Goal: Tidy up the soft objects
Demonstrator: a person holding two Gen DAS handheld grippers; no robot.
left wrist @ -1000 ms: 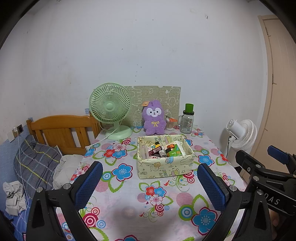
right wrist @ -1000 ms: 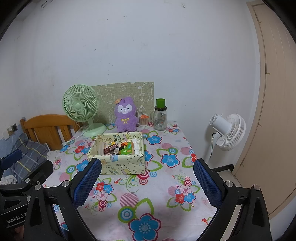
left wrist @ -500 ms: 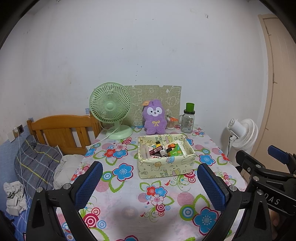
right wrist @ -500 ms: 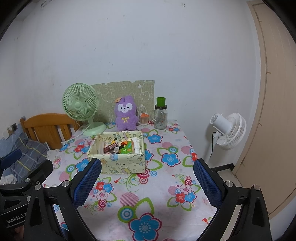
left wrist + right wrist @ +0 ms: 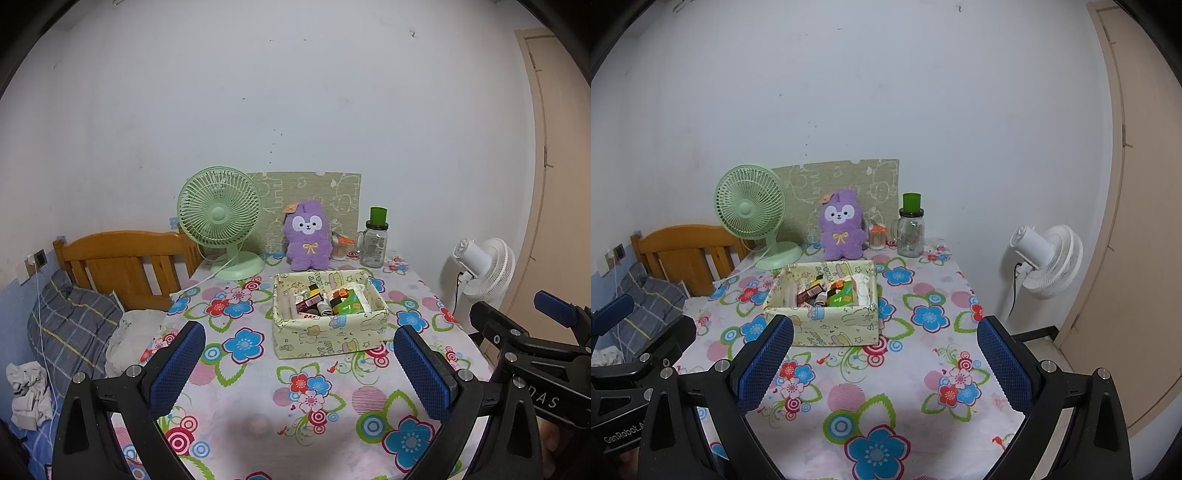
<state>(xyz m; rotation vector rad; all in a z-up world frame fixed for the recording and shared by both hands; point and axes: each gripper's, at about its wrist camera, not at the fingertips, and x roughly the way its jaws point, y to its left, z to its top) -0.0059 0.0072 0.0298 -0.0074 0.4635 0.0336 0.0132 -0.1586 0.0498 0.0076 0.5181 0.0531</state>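
A purple plush toy point(image 5: 307, 239) point(image 5: 841, 232) sits upright at the far edge of the flowered table point(image 5: 258, 373) point(image 5: 923, 354), against a green printed board. In front of it stands a pale fabric box point(image 5: 328, 314) point(image 5: 823, 304) holding several small packets. My left gripper point(image 5: 301, 363) hovers open over the near part of the table, nothing between its blue pads. My right gripper point(image 5: 884, 360) is open too, empty, short of the box. Each gripper shows at the edge of the other's view.
A green desk fan point(image 5: 221, 218) point(image 5: 753, 214) stands at the back left, a glass jar with a green lid point(image 5: 376, 240) point(image 5: 911, 230) at the back right. A wooden headboard point(image 5: 125, 262) and bedding lie left of the table. A white floor fan point(image 5: 1047, 264) and a door are on the right.
Both views have drifted slightly; the table items sit a little higher in the right wrist view. Both grippers stay open and empty.
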